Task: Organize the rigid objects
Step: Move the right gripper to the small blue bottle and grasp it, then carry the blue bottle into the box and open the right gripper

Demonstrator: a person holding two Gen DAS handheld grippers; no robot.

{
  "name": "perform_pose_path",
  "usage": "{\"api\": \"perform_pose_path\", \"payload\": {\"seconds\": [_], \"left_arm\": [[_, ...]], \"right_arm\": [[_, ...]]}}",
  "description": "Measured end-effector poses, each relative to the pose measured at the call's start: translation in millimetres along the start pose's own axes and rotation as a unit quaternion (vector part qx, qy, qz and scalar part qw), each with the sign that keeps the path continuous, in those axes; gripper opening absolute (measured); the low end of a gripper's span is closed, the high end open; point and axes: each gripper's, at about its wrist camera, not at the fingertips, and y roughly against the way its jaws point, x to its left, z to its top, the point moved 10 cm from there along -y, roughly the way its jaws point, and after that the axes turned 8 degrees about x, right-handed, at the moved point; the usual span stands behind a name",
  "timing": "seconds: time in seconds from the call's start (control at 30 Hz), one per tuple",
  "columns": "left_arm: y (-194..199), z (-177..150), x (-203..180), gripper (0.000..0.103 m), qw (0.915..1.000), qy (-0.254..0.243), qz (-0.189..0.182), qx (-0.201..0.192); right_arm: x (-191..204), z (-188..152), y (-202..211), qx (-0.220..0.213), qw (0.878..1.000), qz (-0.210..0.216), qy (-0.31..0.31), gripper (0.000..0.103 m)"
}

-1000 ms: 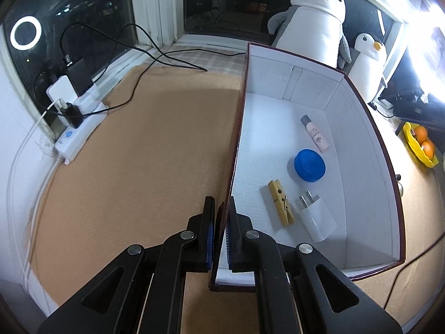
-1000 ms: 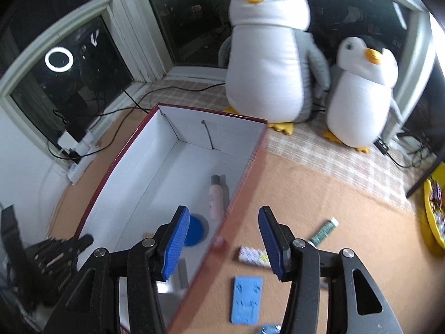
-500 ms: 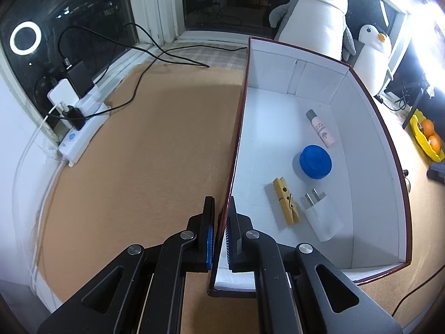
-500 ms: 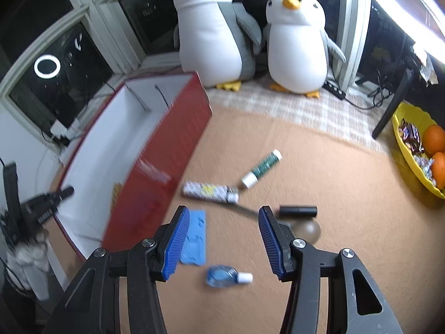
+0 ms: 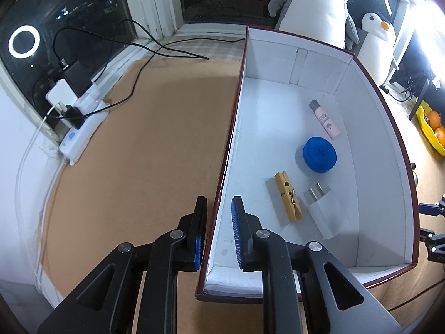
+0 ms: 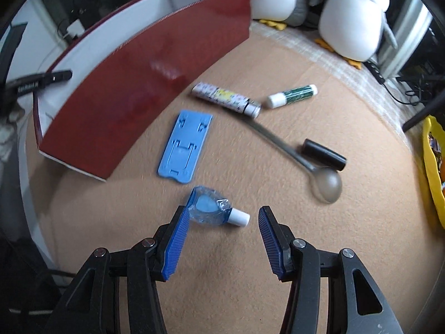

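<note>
Blue-padded right tool (image 6: 224, 239) is hanging spread over the bottle (image 6: 214, 208) on the worktop (image 6: 278, 181), its left pad touching, risking a nudge; left tool (image 5: 218, 231), just loosening, is straddling the box (image 5: 230, 139) wall.

Two plush penguins (image 6: 353, 19), white power strip (image 5: 80, 128), yellow fruit bowl (image 5: 429, 130)

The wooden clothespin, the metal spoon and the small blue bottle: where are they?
wooden clothespin (image 5: 288, 196), left wrist view, middle of its body.
metal spoon (image 6: 327, 184), right wrist view, its bowl.
small blue bottle (image 6: 207, 208), right wrist view, its blue body.
</note>
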Motion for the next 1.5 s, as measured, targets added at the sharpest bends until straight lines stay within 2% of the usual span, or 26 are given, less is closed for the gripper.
{"api": "perform_pose_path", "payload": {"seconds": [0.5, 0.63, 1.03, 1.27, 1.5], "left_arm": [[-5, -1, 1, 0.016, 0.9998, -0.002, 0.016, 0.009], [-6, -1, 1, 0.016, 0.9998, -0.001, 0.017, 0.01], [-7, 0, 1, 0.016, 0.9999, 0.001, 0.012, 0.007], [-5, 2, 1, 0.015, 1.0, 0.002, 0.006, 0.0], [-4, 3, 4, 0.008, 0.9999, 0.006, -0.002, -0.008]], "right_arm": [[12, 6, -26, 0.017, 0.998, -0.005, 0.054, 0.047], [15, 5, -28, 0.022, 0.998, 0.001, 0.052, 0.036], [16, 1, -26, 0.014, 0.999, 0.01, 0.033, 0.035], [9, 5, -2, -0.016, 1.0, 0.006, 0.007, 0.035], [14, 38, 50, -0.077, 0.997, 0.017, -0.015, 0.035]]}}
